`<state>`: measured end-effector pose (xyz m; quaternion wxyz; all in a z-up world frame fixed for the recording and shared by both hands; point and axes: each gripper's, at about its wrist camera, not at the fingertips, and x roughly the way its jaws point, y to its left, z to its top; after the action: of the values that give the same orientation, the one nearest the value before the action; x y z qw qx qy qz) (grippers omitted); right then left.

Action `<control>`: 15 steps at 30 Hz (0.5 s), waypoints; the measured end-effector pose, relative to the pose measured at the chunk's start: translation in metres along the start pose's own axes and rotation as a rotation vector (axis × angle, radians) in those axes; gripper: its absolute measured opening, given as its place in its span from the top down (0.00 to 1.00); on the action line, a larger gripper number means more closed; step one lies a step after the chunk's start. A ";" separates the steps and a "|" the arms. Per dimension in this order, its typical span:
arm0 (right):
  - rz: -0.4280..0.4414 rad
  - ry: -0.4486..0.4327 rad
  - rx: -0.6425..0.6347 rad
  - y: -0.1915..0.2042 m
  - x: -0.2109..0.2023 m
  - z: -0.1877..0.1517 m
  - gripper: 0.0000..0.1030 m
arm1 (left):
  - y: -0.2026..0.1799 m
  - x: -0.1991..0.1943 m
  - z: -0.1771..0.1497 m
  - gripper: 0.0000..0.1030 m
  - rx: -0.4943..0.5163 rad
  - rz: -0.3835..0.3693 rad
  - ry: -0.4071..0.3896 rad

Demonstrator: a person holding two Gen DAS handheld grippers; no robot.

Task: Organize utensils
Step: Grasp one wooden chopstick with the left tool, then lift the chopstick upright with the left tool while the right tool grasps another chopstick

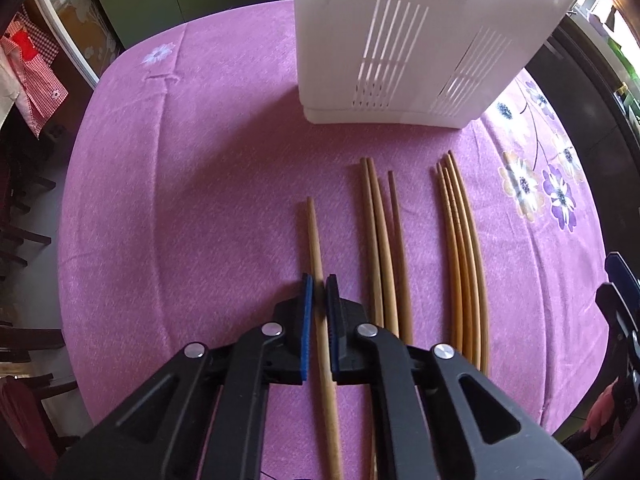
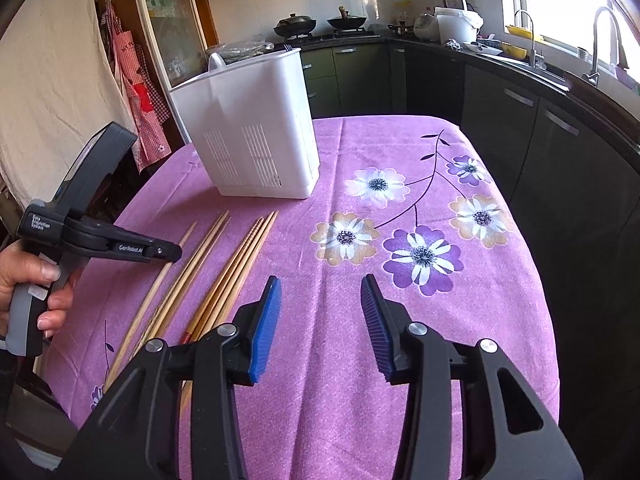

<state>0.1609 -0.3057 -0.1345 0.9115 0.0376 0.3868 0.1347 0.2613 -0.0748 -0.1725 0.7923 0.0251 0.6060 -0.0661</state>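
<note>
A single wooden chopstick lies on the purple tablecloth, and my left gripper is shut on it, its blue pads pressing both sides near the middle. The right wrist view shows the same gripper low over that chopstick, held by a hand. To its right lie three more chopsticks and a bundle of several. A white slotted utensil holder stands upright behind them. My right gripper hovers open over the flowered cloth, nothing between its fingers.
The round table's cloth carries a flower print on its right half. Beyond the table's far edge are dark kitchen cabinets, a stove with pans and a sink. A checked apron hangs at left.
</note>
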 end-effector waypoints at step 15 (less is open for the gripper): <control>0.015 -0.018 -0.004 0.008 -0.011 0.001 0.59 | 0.025 -0.149 -0.034 0.94 -0.020 -0.032 -0.389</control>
<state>0.1524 -0.3011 -0.1252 0.9139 0.0398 0.3782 0.1421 0.1935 -0.0344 -0.0392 0.8935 -0.0058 0.4425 -0.0764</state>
